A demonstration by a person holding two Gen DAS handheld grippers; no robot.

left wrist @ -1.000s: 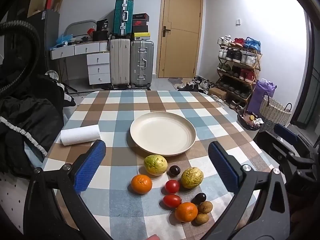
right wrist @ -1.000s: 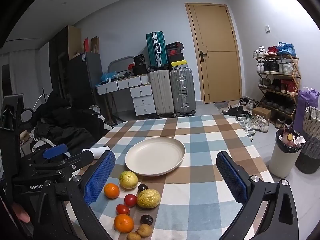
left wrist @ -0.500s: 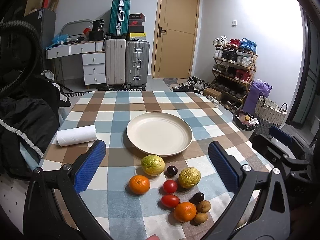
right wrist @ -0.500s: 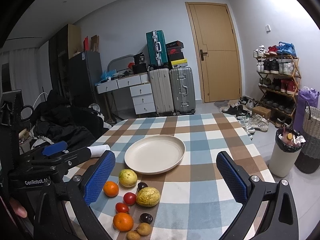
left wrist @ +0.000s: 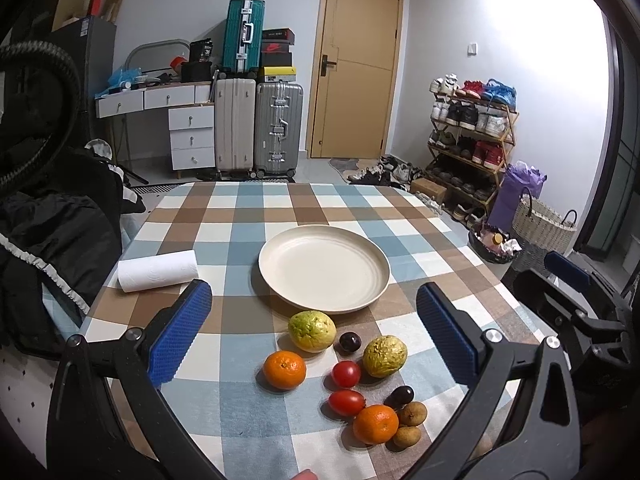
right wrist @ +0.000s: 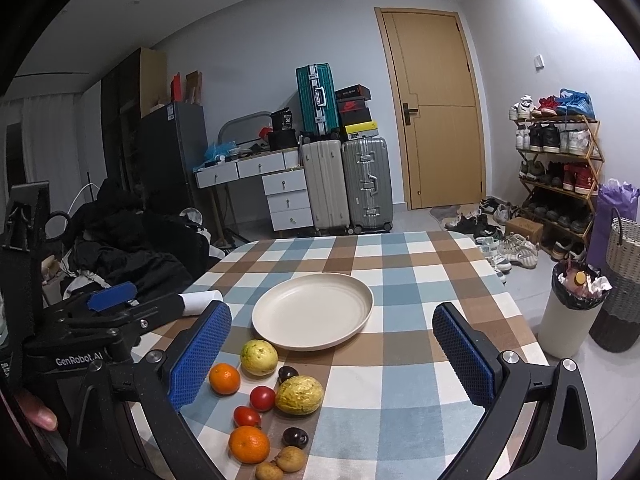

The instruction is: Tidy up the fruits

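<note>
- Change since a second ago: both cameras sit slightly higher and further back. In the left wrist view the fruit cluster now lies lower in the picture. No fruit has moved relative to its neighbours.
- Meaning for the task: in my judgement, sorting has not started. The plate carries nothing, and every fruit remains on the bench.
- Left claw: jaws wide apart, holding nothing, raised above the bench with the fruit cluster visible between the blue pads.
- Right claw: jaws likewise wide apart and holding nothing, raised above the near edge of the bench, just right of the fruit.
- Location of the fruit: one loose group on the checked cloth, on the near side of the plate, between plate and person.
- Two yellow-green guavas: one just beside the plate rim; the other to its right, with a mottled skin.
- Two oranges: one at the left edge of the group; the other near the front.
- Two red tomatoes sit in the middle, one behind the other.
- Two dark plums: one between the guavas; the other touching the small brown fruits at the front right.
- A paper roll lies on its side, left of the plate, well apart from the fruit.
- Handling judgement: the guava beside the plate rim appears the easiest first pick. The round fruits may roll if nudged.
</note>
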